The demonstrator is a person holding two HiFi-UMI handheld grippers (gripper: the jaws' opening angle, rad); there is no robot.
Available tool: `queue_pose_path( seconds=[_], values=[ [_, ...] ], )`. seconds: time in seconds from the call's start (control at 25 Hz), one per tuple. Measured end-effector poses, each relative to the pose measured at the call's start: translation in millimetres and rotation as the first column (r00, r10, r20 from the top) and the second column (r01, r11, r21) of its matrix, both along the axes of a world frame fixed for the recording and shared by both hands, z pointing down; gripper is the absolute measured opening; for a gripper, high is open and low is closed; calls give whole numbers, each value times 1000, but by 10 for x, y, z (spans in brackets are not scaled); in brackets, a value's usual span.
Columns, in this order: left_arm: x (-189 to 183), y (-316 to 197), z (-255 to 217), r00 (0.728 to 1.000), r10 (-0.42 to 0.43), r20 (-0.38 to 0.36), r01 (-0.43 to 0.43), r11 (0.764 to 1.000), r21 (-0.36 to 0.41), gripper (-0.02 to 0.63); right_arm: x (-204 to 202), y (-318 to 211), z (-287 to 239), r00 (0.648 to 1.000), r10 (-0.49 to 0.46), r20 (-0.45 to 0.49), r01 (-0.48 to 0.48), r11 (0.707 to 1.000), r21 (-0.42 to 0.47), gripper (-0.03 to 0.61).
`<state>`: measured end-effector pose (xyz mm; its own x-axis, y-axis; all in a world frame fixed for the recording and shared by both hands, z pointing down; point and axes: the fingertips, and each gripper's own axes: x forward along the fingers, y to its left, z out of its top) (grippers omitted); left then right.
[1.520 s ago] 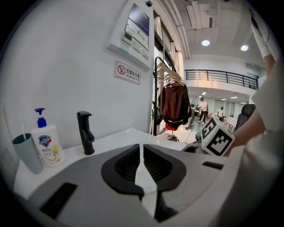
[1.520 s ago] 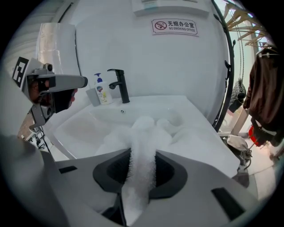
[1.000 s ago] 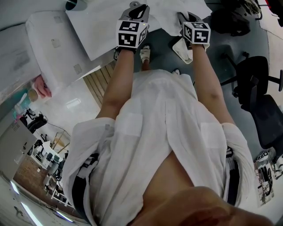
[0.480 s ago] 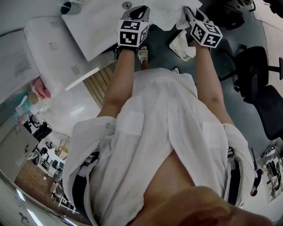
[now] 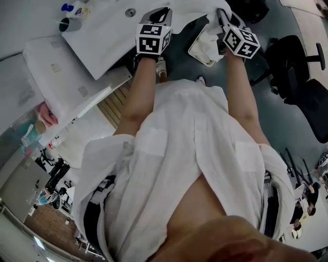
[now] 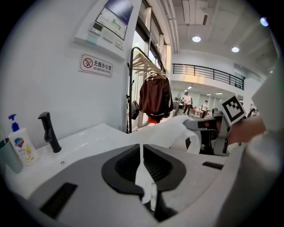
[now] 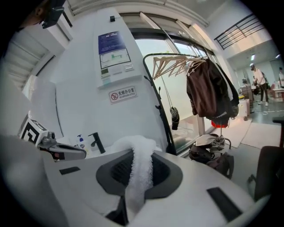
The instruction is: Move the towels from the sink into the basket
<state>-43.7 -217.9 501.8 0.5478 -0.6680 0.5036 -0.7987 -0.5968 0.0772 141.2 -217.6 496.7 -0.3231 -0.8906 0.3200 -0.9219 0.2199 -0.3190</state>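
A white towel (image 5: 193,11) hangs stretched between my two grippers above the floor, to the right of the white sink counter (image 5: 102,38). My left gripper (image 5: 161,12) is shut on a thin edge of the towel (image 6: 165,132), which runs off toward the right gripper (image 6: 207,128). My right gripper (image 5: 221,16) is shut on a thick fold of the towel (image 7: 141,170). Just below and left of it on the floor stands the white basket (image 5: 195,53), with white towels inside. The sink's black faucet (image 6: 49,132) stands at the counter's back.
A soap bottle (image 6: 20,142) and a cup (image 5: 66,24) stand on the counter. A coat rack with a brown jacket (image 7: 208,91) and bags (image 7: 214,153) at its foot stands by the window. A black office chair (image 5: 302,87) is at the right.
Both grippers have carried the towel rightward, away from the counter. The right gripper has risen and now sits over the basket's far side.
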Motion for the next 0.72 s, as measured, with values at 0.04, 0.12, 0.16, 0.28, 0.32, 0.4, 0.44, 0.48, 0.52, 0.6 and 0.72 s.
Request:
queue_pose_path(
  seconds=[0.04, 0.12, 0.16, 0.28, 0.32, 0.4, 0.44, 0.48, 0.52, 0.6, 0.72],
  values=[
    [88, 23, 3, 1000, 17, 0, -17, 1000, 2, 31, 111, 63, 0, 1000, 25, -3, -25, 1000, 3, 63],
    [289, 71, 12, 998, 59, 0, -59, 998, 5, 31, 365, 206, -2, 996, 84, -8, -84, 996, 9, 64],
    [397, 95, 14, 997, 80, 0, -80, 997, 6, 30, 500, 281, -8, 993, 115, -11, -115, 993, 12, 63],
    [729, 171, 5, 990, 142, -1, -142, 990, 9, 30, 900, 517, -34, 980, 197, -25, -196, 980, 18, 63],
    [836, 199, 6, 987, 159, -2, -159, 987, 9, 30, 1025, 595, -41, 975, 220, -29, -219, 975, 21, 63],
    [1040, 259, 14, 982, 191, -1, -191, 982, 9, 29, 1270, 751, -57, 964, 263, -33, -263, 965, 27, 63],
    [1138, 293, 20, 978, 208, 0, -208, 978, 9, 30, 1388, 833, -62, 958, 285, -37, -284, 959, 28, 63],
    [1235, 330, 27, 975, 224, 1, -224, 975, 8, 30, 1498, 917, -59, 952, 303, -42, -302, 953, 26, 63],
    [1328, 369, 36, 971, 240, 2, -240, 971, 8, 31, 1595, 1002, -44, 947, 318, -49, -317, 948, 20, 63],
    [1509, 449, 57, 963, 271, 4, -271, 963, 5, 31, 1737, 1164, 24, 941, 333, -63, -333, 943, -1, 63],
    [1756, 556, 79, 950, 312, 6, -312, 950, 5, 31, 1858, 1384, 148, 936, 342, -84, -345, 938, -31, 61]
  ],
)
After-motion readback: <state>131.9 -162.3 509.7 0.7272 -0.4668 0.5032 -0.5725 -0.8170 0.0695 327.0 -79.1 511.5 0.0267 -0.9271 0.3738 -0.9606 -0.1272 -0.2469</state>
